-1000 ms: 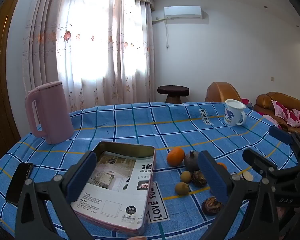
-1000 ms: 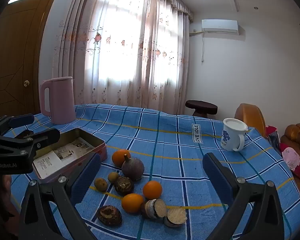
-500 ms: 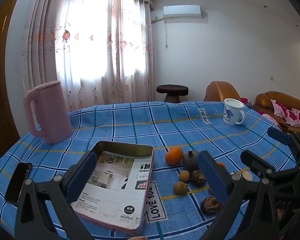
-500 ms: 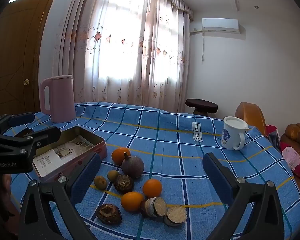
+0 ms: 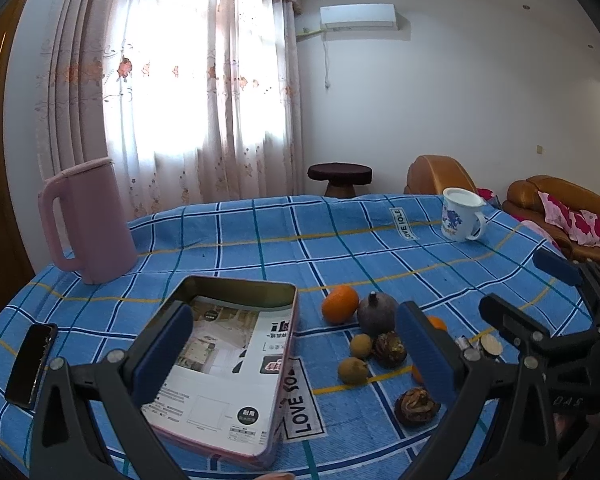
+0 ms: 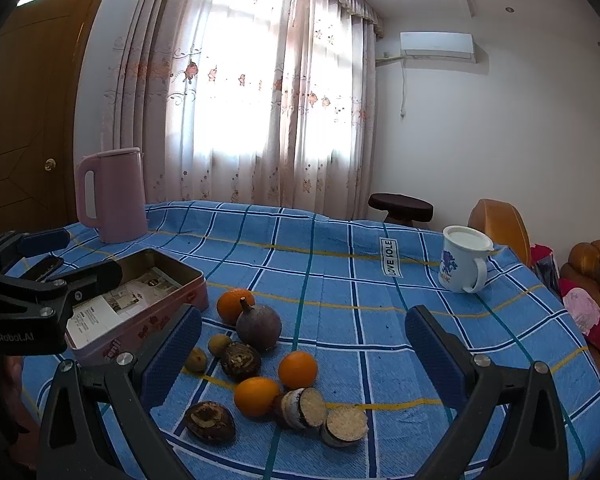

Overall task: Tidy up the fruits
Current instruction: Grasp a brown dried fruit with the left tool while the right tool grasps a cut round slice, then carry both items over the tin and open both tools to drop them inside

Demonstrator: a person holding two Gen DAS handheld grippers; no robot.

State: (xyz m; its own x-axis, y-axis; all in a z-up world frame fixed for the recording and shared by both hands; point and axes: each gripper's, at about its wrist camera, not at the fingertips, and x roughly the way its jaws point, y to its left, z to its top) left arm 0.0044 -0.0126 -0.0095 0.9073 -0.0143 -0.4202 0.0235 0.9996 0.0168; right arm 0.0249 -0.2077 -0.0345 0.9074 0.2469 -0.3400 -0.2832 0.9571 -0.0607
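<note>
Fruits (image 6: 260,360) loose on cloth just right of tin (image 5: 228,364), none inside yet; barely any shift over last second, only slight drift of both views, so sorting not begun. Left gripper (image 5: 292,356) spread, empty, above tin; right gripper (image 6: 304,364) spread, empty, over fruits

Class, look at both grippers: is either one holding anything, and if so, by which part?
Nothing is held. The left gripper and right gripper are both open above the table, with no fruit between their fingers.
</note>
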